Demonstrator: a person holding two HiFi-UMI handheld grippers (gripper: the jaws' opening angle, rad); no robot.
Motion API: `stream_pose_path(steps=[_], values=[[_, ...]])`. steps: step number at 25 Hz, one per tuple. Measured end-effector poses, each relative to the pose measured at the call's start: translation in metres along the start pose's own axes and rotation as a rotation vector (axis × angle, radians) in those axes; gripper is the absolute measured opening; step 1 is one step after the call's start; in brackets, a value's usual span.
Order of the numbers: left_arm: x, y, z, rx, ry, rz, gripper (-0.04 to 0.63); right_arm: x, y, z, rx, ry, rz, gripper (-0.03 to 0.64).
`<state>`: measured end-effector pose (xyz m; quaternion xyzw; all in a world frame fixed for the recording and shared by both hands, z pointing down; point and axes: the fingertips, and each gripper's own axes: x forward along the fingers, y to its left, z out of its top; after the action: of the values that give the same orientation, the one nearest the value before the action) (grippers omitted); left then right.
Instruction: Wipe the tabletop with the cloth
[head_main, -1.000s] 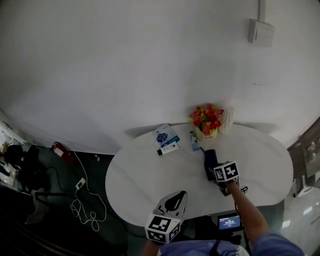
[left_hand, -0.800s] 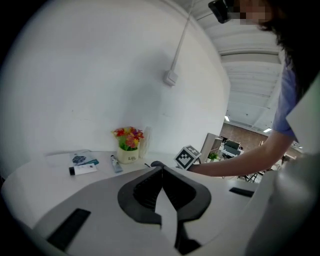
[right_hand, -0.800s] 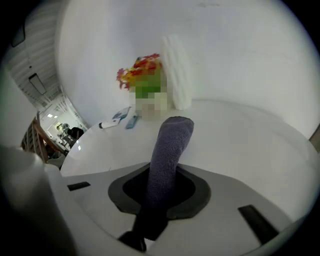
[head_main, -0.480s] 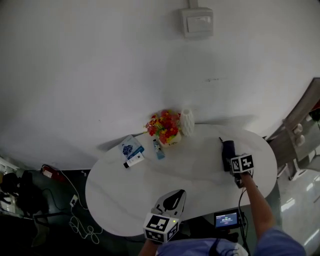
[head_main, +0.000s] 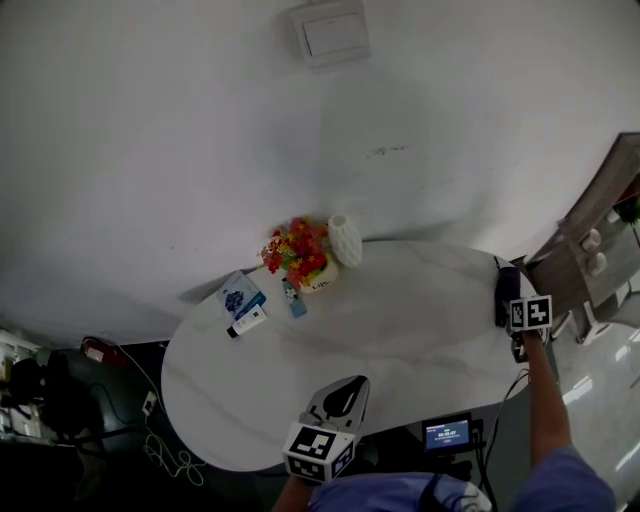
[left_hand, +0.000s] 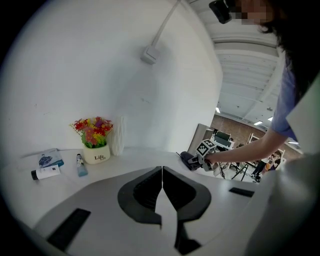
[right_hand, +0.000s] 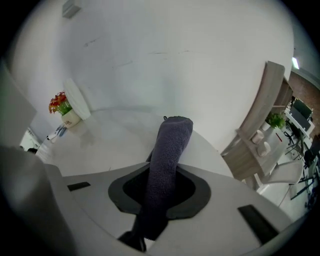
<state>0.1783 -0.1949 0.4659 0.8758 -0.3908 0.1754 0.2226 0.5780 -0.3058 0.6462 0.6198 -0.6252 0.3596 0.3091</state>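
- The cloth (right_hand: 172, 145), dark grey and knitted-looking, is clamped between the fingers of the right gripper (right_hand: 159, 194) and sticks out forward past them as a thick roll.
- In the head view the cloth (head_main: 507, 288) sits at the far right end of the surface (head_main: 400, 320), right by its rim. Whether its tip presses on the top cannot be told.
- The right gripper's fingers are closed on the cloth, and the person's arm reaches out to it from the lower right.
- The left gripper (left_hand: 161, 192) has its fingers shut together with nothing between them. In the head view it hangs over the near edge of the surface, close to the person's body and well apart from the cloth.
- The surface is a white oval top with faint grey veining.
- Near its back edge stands a pot of red and yellow flowers (head_main: 300, 255), with a white ribbed vase (head_main: 344, 240) just beside it on the right.
- A small blue tube (head_main: 292, 298) lies just in front of the pot. Further left are a blue packet (head_main: 240, 297) and a white tube (head_main: 247, 322), side by side.
- A wall box (head_main: 328, 32) is fixed high on the white wall. A wooden shelf unit (head_main: 590, 260) stands at the right, beyond the cloth's end of the surface.
- A small lit screen (head_main: 447, 434) shows below the near edge, and cables (head_main: 160, 440) lie on the dark floor at the left.
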Motion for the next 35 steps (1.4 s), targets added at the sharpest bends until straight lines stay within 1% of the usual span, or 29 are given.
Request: stream_pose_path(steps=[2, 4, 7, 11, 15, 19, 23, 25, 29, 35], values=[[0.001, -0.002, -0.003, 0.003, 0.014, -0.001, 0.017, -0.004, -0.017, -0.005, 0.035, -0.005, -0.023, 0.071], [0.001, -0.003, -0.005, 0.006, 0.024, -0.003, 0.017, -0.007, -0.029, -0.008, 0.047, -0.006, -0.041, 0.071], [0.000, 0.001, -0.005, 0.001, 0.026, 0.006, 0.017, -0.009, -0.029, -0.006, 0.045, -0.013, -0.048, 0.071], [-0.011, 0.014, -0.008, -0.013, 0.016, 0.035, 0.017, -0.017, 0.000, 0.002, 0.027, -0.055, -0.002, 0.071], [-0.034, 0.036, -0.012, -0.037, -0.008, 0.082, 0.017, -0.027, 0.047, 0.006, -0.003, -0.084, 0.046, 0.071], [-0.066, 0.063, -0.023, -0.060, -0.028, 0.134, 0.017, -0.039, 0.110, 0.008, -0.065, -0.100, 0.120, 0.071], [-0.108, 0.093, -0.040, -0.056, -0.036, 0.194, 0.017, -0.056, 0.184, 0.011, -0.122, -0.118, 0.198, 0.071], [-0.132, 0.110, -0.048, -0.058, -0.045, 0.220, 0.017, -0.063, 0.229, 0.013, -0.163, -0.123, 0.241, 0.071], [-0.182, 0.143, -0.067, -0.087, -0.067, 0.266, 0.017, -0.072, 0.327, 0.009, -0.252, -0.119, 0.338, 0.071], [-0.262, 0.186, -0.109, -0.137, -0.091, 0.345, 0.017, -0.077, 0.477, -0.010, -0.400, -0.101, 0.478, 0.071]])
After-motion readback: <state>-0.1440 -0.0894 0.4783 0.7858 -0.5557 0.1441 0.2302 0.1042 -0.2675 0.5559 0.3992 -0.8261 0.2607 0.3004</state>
